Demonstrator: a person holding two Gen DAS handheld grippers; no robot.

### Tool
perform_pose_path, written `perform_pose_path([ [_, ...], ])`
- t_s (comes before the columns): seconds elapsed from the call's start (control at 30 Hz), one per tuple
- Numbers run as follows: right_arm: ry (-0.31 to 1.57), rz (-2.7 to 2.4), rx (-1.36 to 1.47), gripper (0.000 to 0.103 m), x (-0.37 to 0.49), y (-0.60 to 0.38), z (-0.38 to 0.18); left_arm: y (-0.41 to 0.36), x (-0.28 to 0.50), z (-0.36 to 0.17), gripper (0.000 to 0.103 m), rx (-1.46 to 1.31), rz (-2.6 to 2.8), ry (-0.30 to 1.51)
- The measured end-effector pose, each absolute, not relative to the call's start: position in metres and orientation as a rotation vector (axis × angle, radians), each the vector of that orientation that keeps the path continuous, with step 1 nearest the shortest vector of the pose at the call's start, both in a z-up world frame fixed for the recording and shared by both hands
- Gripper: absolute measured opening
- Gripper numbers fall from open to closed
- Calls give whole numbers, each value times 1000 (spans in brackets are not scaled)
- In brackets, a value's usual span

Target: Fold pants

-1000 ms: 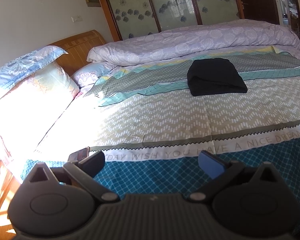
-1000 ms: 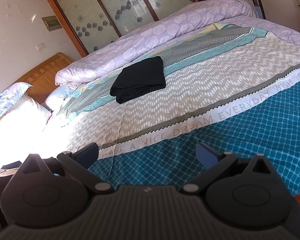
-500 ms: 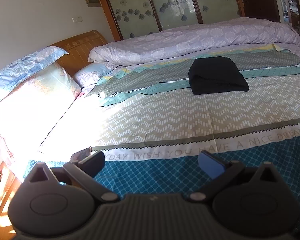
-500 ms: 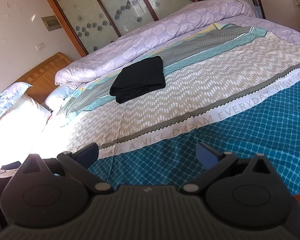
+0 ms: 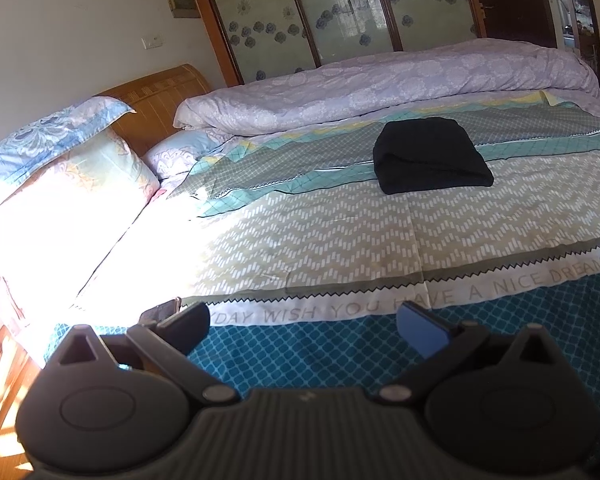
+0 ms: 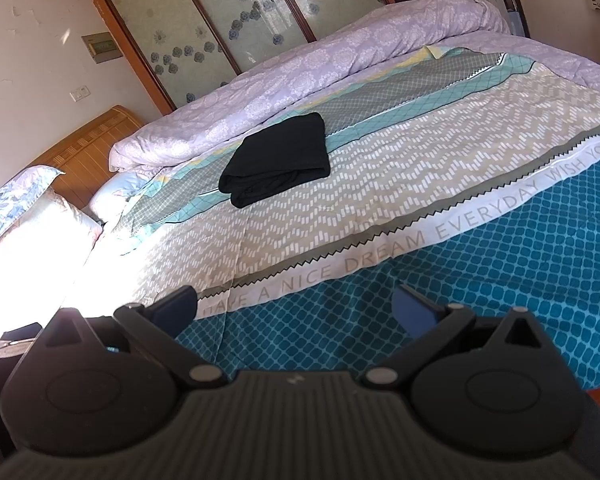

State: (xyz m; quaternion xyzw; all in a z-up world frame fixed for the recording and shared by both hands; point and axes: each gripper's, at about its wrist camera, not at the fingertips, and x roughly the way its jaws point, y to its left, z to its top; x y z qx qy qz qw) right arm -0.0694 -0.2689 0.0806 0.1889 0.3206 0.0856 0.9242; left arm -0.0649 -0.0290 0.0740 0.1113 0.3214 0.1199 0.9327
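Black pants (image 5: 430, 157) lie folded in a compact rectangle on the bed, near the rolled quilt. They also show in the right wrist view (image 6: 278, 160). My left gripper (image 5: 302, 326) is open and empty, low over the teal front part of the bedspread, far from the pants. My right gripper (image 6: 294, 306) is open and empty, also over the teal front part, well short of the pants.
A patterned bedspread (image 5: 340, 236) covers the bed. A lilac quilt (image 5: 380, 84) is rolled along the far side. Pillows (image 5: 64, 184) and a wooden headboard (image 5: 160, 96) lie at the left. A small dark object (image 5: 161, 311) lies by my left finger. Sliding glass doors (image 6: 220, 24) stand behind.
Both grippers stay open and almost still. The left view has shifted slightly, and the pants have not moved on the bed.
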Motion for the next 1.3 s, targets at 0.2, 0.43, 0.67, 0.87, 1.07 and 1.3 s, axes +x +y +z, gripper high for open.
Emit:
perform_pose_path([
  [0.2, 654, 175, 389, 103, -69, -269, 81, -32, -67, 76, 103, 248, 253, 641],
  [0.43, 649, 173, 388, 103, -70, -268, 82, -33, -67, 75, 103, 232, 234, 653],
  [0.67, 652, 172, 389, 103, -70, -268, 81, -34, -67, 73, 103, 232, 221, 681],
  [0.87, 653, 171, 389, 103, -70, -267, 81, -37, -66, 71, 103, 243, 209, 696],
  [1.07, 653, 172, 389, 103, -70, -268, 81, -37, -64, 69, 103, 239, 191, 723],
  [1.3, 655, 171, 389, 103, -70, -268, 81, -36, -61, 63, 103, 207, 160, 776],
])
